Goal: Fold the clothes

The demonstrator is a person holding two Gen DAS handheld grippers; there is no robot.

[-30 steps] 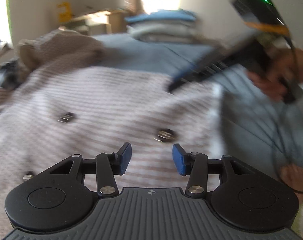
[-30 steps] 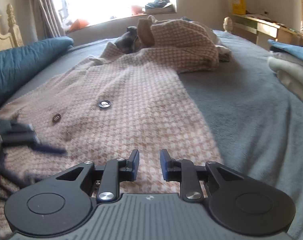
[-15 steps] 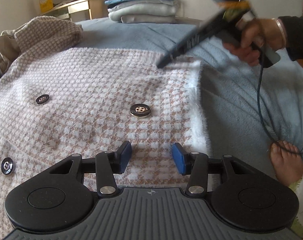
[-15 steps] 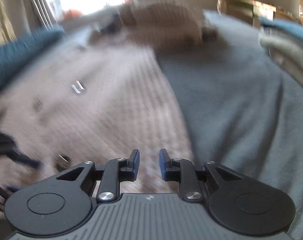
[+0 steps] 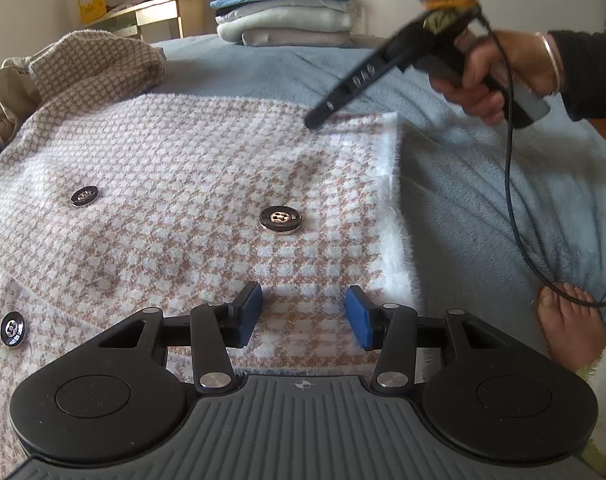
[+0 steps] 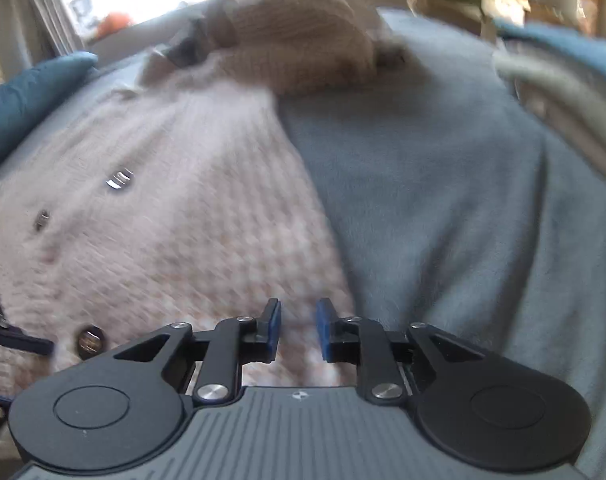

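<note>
Two grippers hang over a pink-and-white checked cardigan (image 5: 175,168) spread flat on a grey-blue blanket (image 5: 463,184). Seen from the left wrist, the left gripper (image 5: 302,312) hovers above the near hem of the cardigan, its blue pads parted with only fabric showing below the gap and nothing clamped between them. Just beyond it sits a dark round button (image 5: 280,219), with a second button (image 5: 84,196) to the left and a third (image 5: 12,328) at the near left. The cardigan's fuzzy white edge (image 5: 391,216) runs along its right side, beside bare blanket.

At the far right, a hand (image 5: 491,76) in a dark sleeve holds the right gripper (image 5: 317,120), whose tip points down at the far right corner of the cardigan; whether it touches the cloth I cannot tell. From its own blurred view, the right gripper (image 6: 298,330) has its pads narrowly apart, gripping nothing, above the cardigan's (image 6: 163,220) right edge where it meets the blanket (image 6: 443,200).

Far back lies a bunched part of the same checked fabric (image 5: 91,64), and a stack of folded clothes (image 5: 287,16) rests at the far edge of the blanket. A bare foot (image 5: 571,328) shows at the near right
</note>
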